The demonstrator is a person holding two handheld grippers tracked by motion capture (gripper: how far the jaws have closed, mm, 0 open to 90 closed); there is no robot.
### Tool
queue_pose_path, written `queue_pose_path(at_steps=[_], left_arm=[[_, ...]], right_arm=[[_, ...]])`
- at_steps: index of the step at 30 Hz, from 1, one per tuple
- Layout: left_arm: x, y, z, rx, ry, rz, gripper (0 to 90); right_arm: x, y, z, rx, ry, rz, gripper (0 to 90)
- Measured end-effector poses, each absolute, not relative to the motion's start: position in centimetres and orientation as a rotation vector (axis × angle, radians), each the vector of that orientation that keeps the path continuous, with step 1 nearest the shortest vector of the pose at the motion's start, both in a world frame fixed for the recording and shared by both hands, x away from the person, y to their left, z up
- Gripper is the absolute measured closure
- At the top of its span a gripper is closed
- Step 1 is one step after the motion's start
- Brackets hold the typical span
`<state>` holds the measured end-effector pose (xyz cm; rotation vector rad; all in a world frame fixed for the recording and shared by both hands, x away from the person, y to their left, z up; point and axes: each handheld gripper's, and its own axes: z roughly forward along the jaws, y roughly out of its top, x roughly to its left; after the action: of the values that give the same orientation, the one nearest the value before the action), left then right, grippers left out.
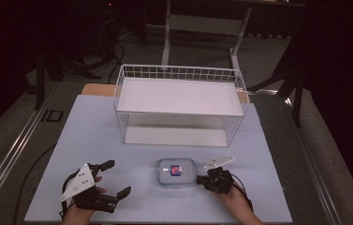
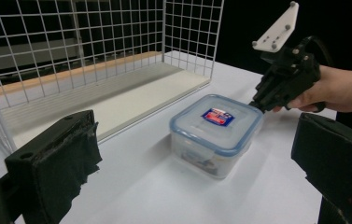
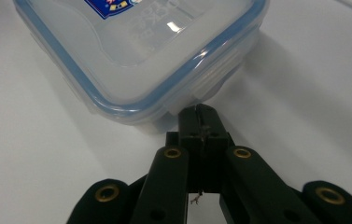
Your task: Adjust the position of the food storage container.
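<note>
Clear food container (image 1: 176, 171) with blue-rimmed lid sits on the table (image 1: 94, 140), just in front of the white wire basket (image 1: 180, 104). Right gripper (image 1: 201, 178) has jaws pressed together, nothing between them, tips at the container's side latch. Left gripper (image 1: 120, 178) is spread wide, well apart from the container, to its left
</note>
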<state>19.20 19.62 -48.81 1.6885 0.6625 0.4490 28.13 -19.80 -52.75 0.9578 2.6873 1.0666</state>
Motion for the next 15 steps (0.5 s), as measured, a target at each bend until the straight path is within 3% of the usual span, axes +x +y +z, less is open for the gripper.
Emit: queue_pose_path(at_steps=[15], left_arm=[[19.2,19.6,-48.8,1.690,0.660,0.448,1.7]], right_arm=[[29.1,-17.4,-52.9,0.901,2.707,1.083,90.0]])
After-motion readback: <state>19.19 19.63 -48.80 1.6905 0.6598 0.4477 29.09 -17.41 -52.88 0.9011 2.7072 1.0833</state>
